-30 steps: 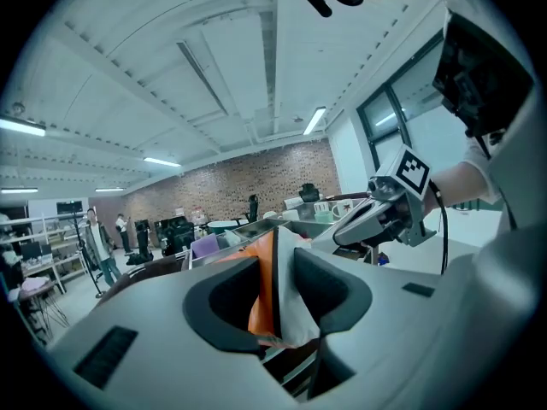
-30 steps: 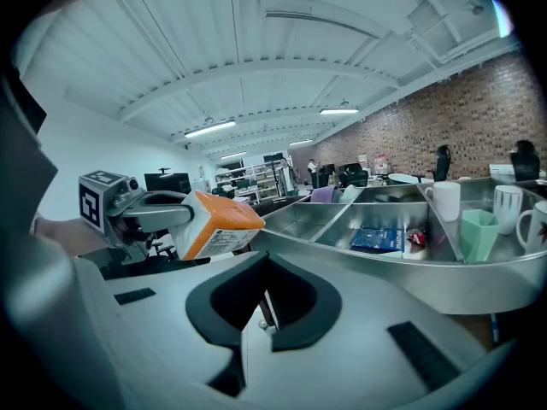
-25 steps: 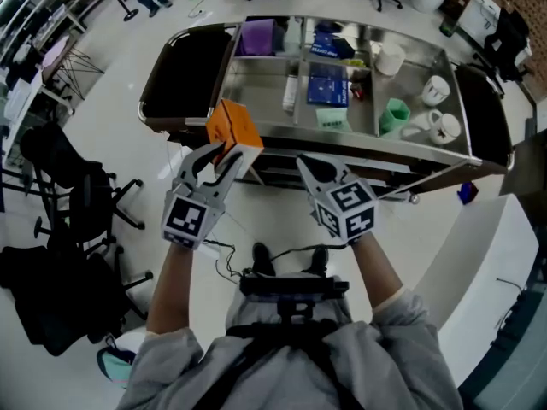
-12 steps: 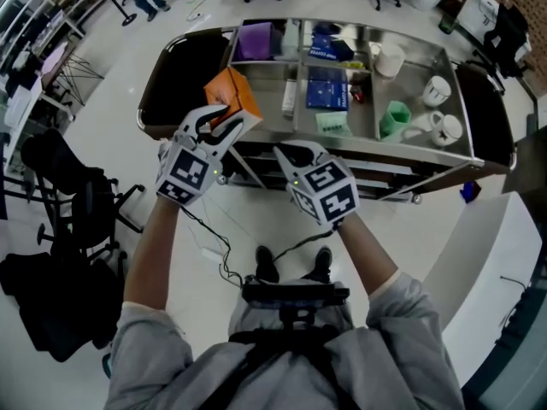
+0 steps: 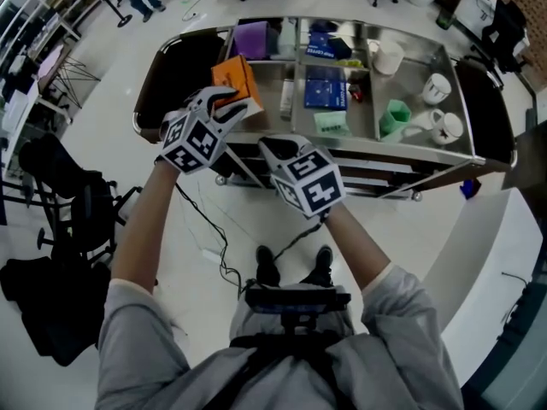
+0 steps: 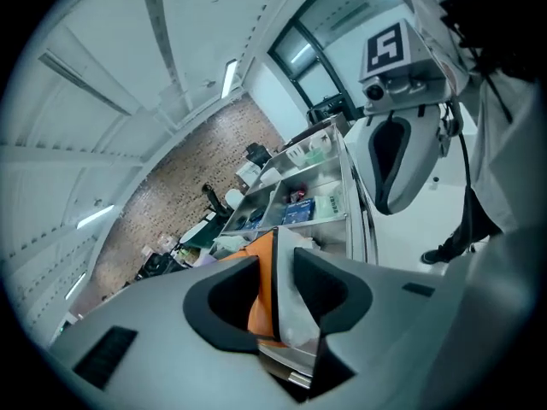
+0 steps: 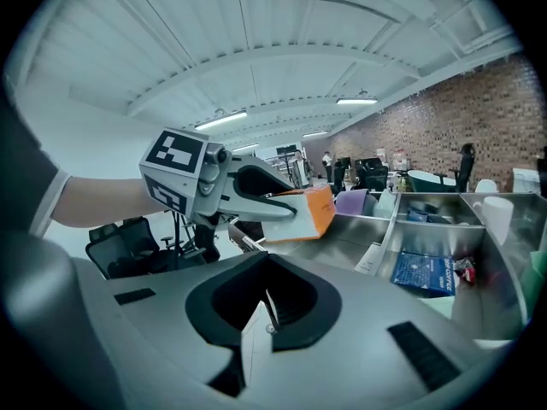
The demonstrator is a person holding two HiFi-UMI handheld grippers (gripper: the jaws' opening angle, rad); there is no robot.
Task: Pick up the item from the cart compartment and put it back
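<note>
An orange box with a white side (image 5: 234, 79) is clamped in my left gripper (image 5: 231, 101), held in the air over the left end of the steel cart (image 5: 367, 149), above its left compartment. In the left gripper view the box (image 6: 263, 284) fills the gap between the jaws, and both press on it. The right gripper view shows that same box (image 7: 313, 208) sticking out past the left gripper (image 7: 291, 205). My right gripper (image 5: 272, 147) hovers just in front of the cart's near edge; its jaws (image 7: 267, 304) meet with nothing between them.
The cart compartments hold a purple box (image 5: 254, 38), blue packets (image 5: 325, 84), a green cup (image 5: 393, 116), white mugs (image 5: 436, 89) and a white pot (image 5: 389, 57). Black flaps hang at both ends of the cart. Office chairs (image 5: 77, 196) stand on the floor at left.
Both grippers have moved forward toward the cart. The orange box went with the left gripper, from in front of the cart's edge to above its left compartment.
</note>
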